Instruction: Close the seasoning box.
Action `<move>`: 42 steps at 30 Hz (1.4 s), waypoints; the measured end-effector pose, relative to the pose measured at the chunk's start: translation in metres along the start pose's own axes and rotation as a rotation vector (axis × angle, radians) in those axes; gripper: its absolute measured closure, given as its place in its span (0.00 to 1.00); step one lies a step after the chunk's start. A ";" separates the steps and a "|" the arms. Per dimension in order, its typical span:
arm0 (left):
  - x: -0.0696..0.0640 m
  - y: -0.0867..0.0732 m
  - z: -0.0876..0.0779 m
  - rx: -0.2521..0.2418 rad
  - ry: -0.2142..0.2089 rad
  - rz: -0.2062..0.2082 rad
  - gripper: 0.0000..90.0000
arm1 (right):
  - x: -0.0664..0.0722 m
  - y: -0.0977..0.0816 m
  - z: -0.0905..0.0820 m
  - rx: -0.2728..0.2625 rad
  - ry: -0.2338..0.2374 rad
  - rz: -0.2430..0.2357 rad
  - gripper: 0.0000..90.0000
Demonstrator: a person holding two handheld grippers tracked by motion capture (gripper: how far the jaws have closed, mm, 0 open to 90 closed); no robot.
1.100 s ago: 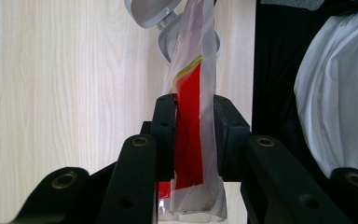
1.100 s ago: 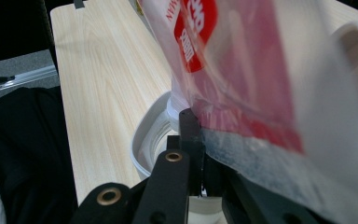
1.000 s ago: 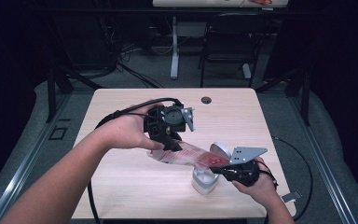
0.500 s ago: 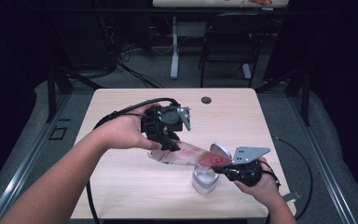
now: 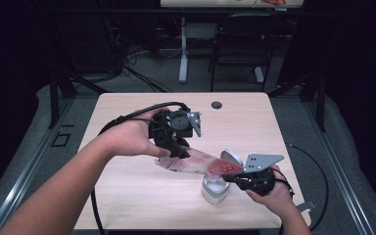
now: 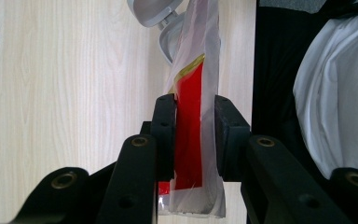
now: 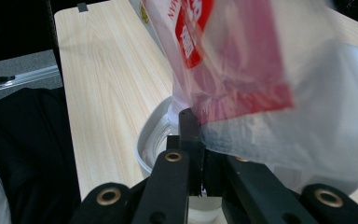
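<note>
Packet: clear plastic pouch with red printed panel and white lettering, held off the tabletop between the two tools, lying at a slant above the right half of the surface. In the left tool view, the packet stands between the two black jaws, red panel facing the left one; both pads press on its sides. In the right tool view, the packet rises from the closed jaws, its clear lower edge pinched there; what it holds cannot be told.

Left tool: black, cable trailing, held in the person's left hand; clamped on the upper-left end of the packet.

Right tool: black, grey three-cornered plate on top, held in the person's right hand; jaws closed tight on the lower-right end of the packet.

Container: small white tub with a hinged lid standing open, resting on the tabletop directly beneath the packet's lower end, just beside the right tool. Right tool view shows the container rim and a pale inside; contents cannot be told.

Tabletop: light wood grain; a round dark grommet near the far edge, well apart from the packet.
</note>
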State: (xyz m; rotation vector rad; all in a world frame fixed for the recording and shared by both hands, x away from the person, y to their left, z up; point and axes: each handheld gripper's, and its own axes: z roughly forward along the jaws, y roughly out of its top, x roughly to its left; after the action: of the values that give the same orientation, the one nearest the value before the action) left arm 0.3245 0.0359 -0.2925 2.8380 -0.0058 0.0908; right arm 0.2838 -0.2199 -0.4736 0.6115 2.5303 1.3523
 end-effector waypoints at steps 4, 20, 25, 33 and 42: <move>0.001 -0.004 0.002 0.002 -0.006 -0.010 0.81 | 0.000 0.000 -0.001 0.001 0.001 -0.001 1.00; 0.004 -0.034 0.014 -0.053 -0.023 -0.058 0.81 | 0.001 0.002 -0.002 -0.010 -0.007 -0.008 1.00; 0.005 -0.044 0.018 -0.068 -0.025 -0.067 0.81 | 0.001 0.003 -0.001 -0.013 -0.006 -0.010 1.00; 0.004 -0.060 0.024 -0.109 -0.037 -0.095 0.82 | 0.002 0.004 -0.002 -0.029 -0.002 -0.006 1.00; 0.003 -0.074 0.031 -0.134 -0.040 -0.112 0.82 | 0.004 0.006 0.001 -0.034 -0.003 -0.001 1.00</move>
State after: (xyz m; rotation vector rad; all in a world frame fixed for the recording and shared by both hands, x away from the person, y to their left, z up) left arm 0.3300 0.0977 -0.3438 2.6993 0.1335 0.0082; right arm 0.2826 -0.2145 -0.4687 0.6049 2.4995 1.3903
